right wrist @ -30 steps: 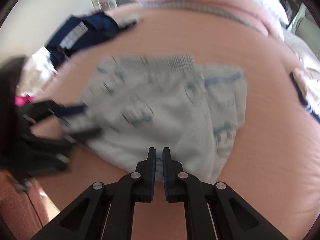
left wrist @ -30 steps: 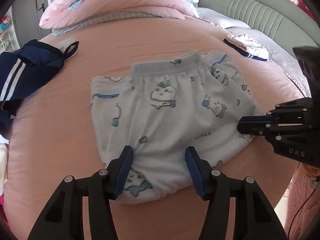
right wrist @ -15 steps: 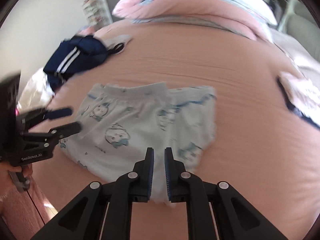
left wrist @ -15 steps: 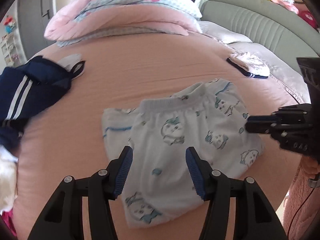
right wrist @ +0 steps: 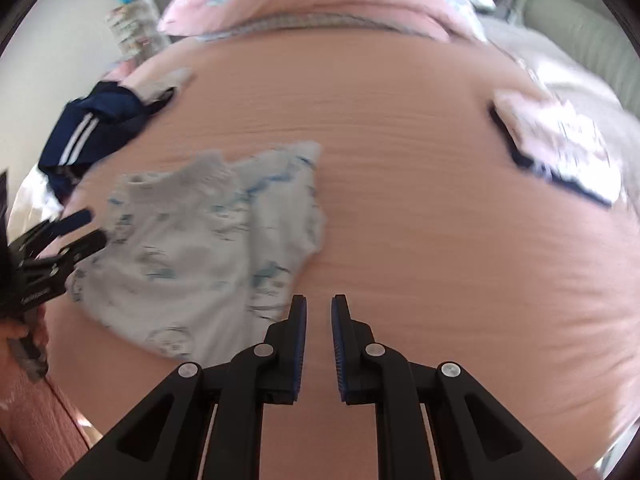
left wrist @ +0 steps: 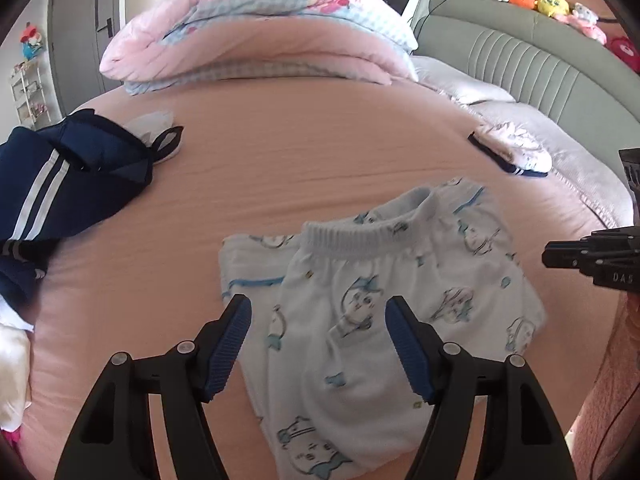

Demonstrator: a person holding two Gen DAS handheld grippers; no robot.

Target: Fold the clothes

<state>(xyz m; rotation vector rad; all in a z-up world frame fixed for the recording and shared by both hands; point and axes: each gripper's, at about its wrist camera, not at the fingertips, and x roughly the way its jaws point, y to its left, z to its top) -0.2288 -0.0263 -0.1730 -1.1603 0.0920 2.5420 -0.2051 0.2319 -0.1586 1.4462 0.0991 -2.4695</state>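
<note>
We see the folded white shorts (left wrist: 384,320) with blue cartoon prints lying flat on the pink bed (left wrist: 320,152), close to its near edge, waistband turned toward the far side. In the right wrist view the same shorts (right wrist: 192,264) sit to the left, blurred.

Around them the sheet is open: a wide bare stretch runs between the shorts and the rolled pink quilt (left wrist: 260,32) at the far end. On the left edge a navy garment with white stripes (left wrist: 60,184) is heaped, well apart from the shorts. On the right a small folded piece with a dark trim (left wrist: 516,152) lies near the grey pillow (left wrist: 540,136) and the padded grey headboard (left wrist: 520,52). A pink sleeve (left wrist: 612,380) shows at the lower right corner.

Our left gripper (left wrist: 318,344) hangs above the shorts, its jaws opening and standing wide; the cloth shows between the blue pads (left wrist: 228,344) in the picture, but they press on nothing. Our right gripper (right wrist: 319,336) hangs over bare sheet just beside the shorts' right edge, its jaws opening with a narrow gap and nothing in it. In the left wrist view the right gripper (left wrist: 560,258) reaches in from the right edge, clear of the cloth.
</note>
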